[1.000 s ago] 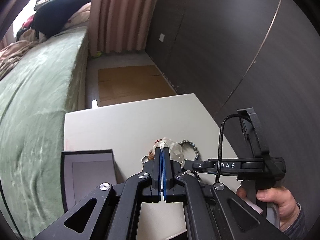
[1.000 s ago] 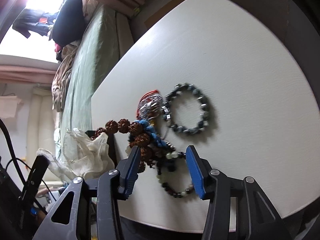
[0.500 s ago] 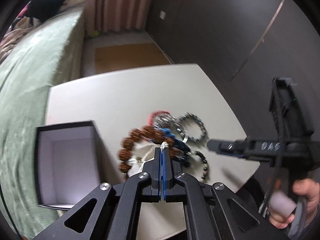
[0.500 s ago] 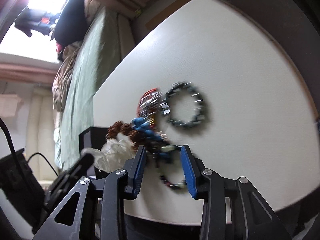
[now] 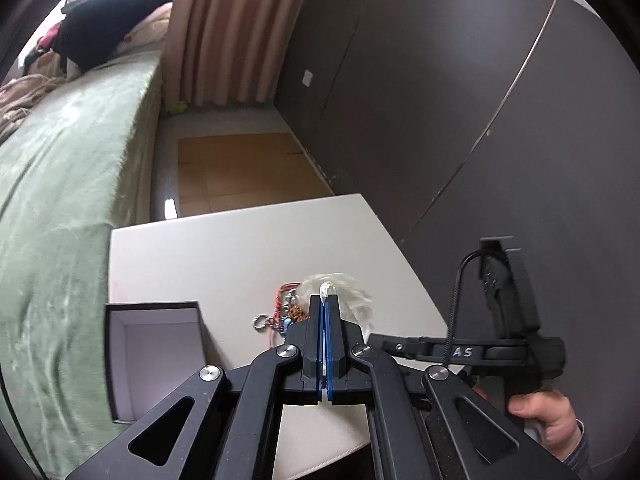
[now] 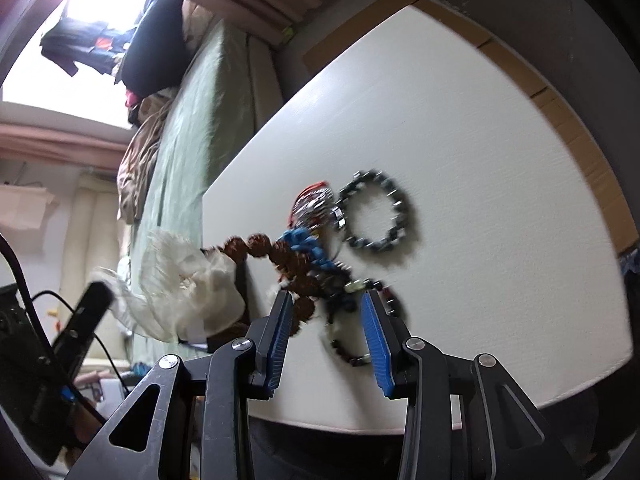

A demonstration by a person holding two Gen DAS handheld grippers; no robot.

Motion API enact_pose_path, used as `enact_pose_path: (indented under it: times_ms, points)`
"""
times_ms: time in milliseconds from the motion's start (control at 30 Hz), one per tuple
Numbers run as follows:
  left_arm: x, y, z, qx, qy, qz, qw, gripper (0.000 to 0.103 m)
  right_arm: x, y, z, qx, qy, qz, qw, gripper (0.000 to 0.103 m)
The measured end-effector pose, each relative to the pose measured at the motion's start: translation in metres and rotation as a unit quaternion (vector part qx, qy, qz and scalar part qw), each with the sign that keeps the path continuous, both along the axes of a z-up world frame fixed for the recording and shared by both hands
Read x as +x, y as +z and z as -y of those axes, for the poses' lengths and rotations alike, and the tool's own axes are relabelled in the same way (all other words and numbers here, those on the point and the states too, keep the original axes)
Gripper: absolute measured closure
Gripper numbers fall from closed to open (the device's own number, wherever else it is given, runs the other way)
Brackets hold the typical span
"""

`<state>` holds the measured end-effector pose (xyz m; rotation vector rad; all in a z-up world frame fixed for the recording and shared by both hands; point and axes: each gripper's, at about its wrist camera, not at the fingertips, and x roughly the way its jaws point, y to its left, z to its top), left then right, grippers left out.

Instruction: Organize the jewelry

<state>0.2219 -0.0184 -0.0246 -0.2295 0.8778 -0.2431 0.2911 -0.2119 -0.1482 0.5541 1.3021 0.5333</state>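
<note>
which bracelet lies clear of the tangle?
The dark grey bracelet: a full open ring flat on the table, farthest from the right gripper. The brown beads and the rest are knotted together.

The white rectangular counter (image 6: 460, 120) carries a tangle of beaded bracelets (image 6: 320, 264). A dark metallic bead bracelet (image 6: 376, 210) lies just beside it. An open black box with a pale lining (image 5: 156, 356) sits at the counter's left edge.

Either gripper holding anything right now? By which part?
Left gripper is shut on the clear plastic bag, pinching its edge. Right gripper straddles the tangled bracelets; no grip yet.
</note>
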Motion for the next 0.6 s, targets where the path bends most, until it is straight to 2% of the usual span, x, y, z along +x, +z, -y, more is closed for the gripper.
enact_pose_path:
  times_ms: [233, 467, 600]
  points:
    - [-0.013, 0.001, -0.017, 0.001, 0.019, -0.006, 0.9998, 0.103, -0.002, -0.006, -0.021, 0.006, 0.016, -0.009, 1.000, 0.064]
    - [-0.026, 0.014, -0.042, 0.002, 0.047, 0.009, 0.9988, 0.103, -0.007, -0.007, -0.064, 0.016, 0.054, -0.010, 0.998, 0.064]
    - [-0.033, 0.022, -0.057, -0.004, 0.062, 0.016, 0.9980, 0.103, -0.006, -0.007, -0.085, 0.046, 0.067, -0.014, 0.997, 0.063]
